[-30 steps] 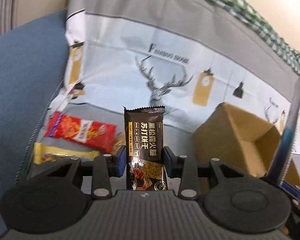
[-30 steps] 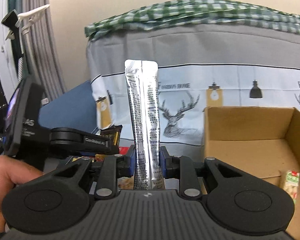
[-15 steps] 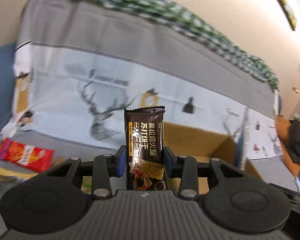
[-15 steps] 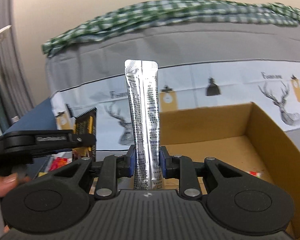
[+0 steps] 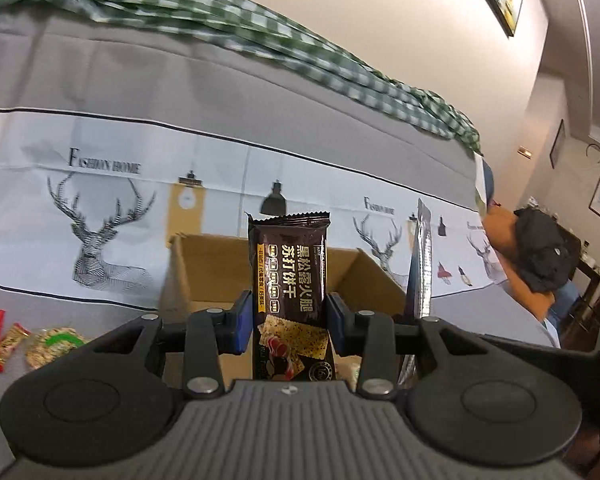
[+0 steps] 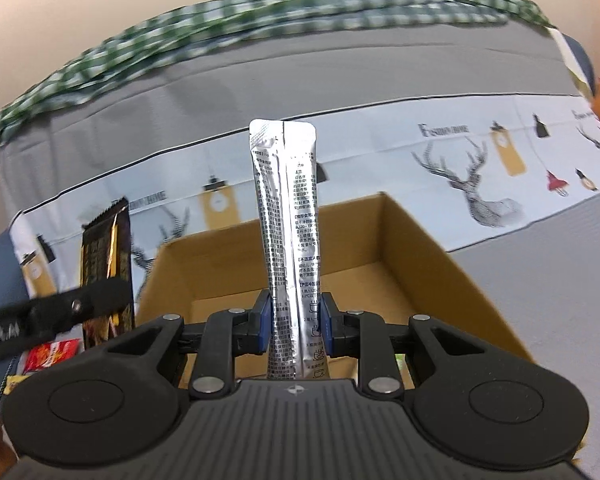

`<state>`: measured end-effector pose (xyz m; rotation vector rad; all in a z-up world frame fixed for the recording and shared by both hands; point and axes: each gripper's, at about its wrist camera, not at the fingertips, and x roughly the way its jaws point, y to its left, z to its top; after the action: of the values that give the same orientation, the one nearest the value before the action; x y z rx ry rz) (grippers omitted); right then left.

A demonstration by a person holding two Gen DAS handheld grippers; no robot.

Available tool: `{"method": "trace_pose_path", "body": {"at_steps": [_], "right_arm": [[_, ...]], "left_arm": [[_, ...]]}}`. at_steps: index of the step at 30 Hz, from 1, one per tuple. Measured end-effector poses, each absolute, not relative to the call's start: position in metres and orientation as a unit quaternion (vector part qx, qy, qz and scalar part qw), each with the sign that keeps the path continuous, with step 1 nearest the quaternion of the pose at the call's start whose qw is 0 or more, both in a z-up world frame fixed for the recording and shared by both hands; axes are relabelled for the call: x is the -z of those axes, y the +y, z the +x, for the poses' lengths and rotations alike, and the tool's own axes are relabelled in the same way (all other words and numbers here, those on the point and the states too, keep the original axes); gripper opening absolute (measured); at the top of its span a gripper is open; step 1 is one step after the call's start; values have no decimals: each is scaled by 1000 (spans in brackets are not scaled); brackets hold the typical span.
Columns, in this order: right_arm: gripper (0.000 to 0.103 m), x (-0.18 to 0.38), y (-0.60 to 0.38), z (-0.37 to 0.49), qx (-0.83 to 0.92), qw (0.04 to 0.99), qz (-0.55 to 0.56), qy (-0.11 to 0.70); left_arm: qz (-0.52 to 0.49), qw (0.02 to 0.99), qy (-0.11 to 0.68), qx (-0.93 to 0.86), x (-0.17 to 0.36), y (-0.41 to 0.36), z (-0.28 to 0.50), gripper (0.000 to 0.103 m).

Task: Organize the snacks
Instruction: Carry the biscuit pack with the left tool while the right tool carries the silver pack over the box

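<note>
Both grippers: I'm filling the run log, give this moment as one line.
left gripper: shut on dark cracker packet | right gripper: shut on silver sachet | cardboard box: ahead, open

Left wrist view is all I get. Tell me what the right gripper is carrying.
Observer: The right gripper is shut on a silver stick sachet, held upright.
Operator: Report what lies beyond it.
Observer: The open cardboard box; its floor, where visible, looks bare.
Operator: Now tell me how my dark cracker packet looks from there.
Observer: It stands upright in the left gripper, left of the box and beside its left wall. A red packet lies below it.
</note>
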<state>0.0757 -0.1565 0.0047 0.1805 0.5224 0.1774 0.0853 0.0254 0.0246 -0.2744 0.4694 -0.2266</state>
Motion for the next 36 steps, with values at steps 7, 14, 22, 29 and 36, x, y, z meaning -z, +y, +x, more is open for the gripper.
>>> {"method": "trace_pose_path", "body": {"at_steps": [7,14,22,29,36], "right_arm": [[25,0,-173,79,-64,959,89,260],[25,1,-177,80,-60,959,88,261],[25,1,-176,77,-52,964,77,251],[25,0,-172,75,-55,966,60,244],[25,1,-172,75,-55,966,56,245]], "left_arm": [[-135,954,239,123,-20,16,88,42],[-134,953,240,129,-19,10,90,42],[-133,952,242,132,-18,10,93,42],[-130,951,244,137,-18,8,94,42],[-129,951,245,138,-18,7,94,42]]}}
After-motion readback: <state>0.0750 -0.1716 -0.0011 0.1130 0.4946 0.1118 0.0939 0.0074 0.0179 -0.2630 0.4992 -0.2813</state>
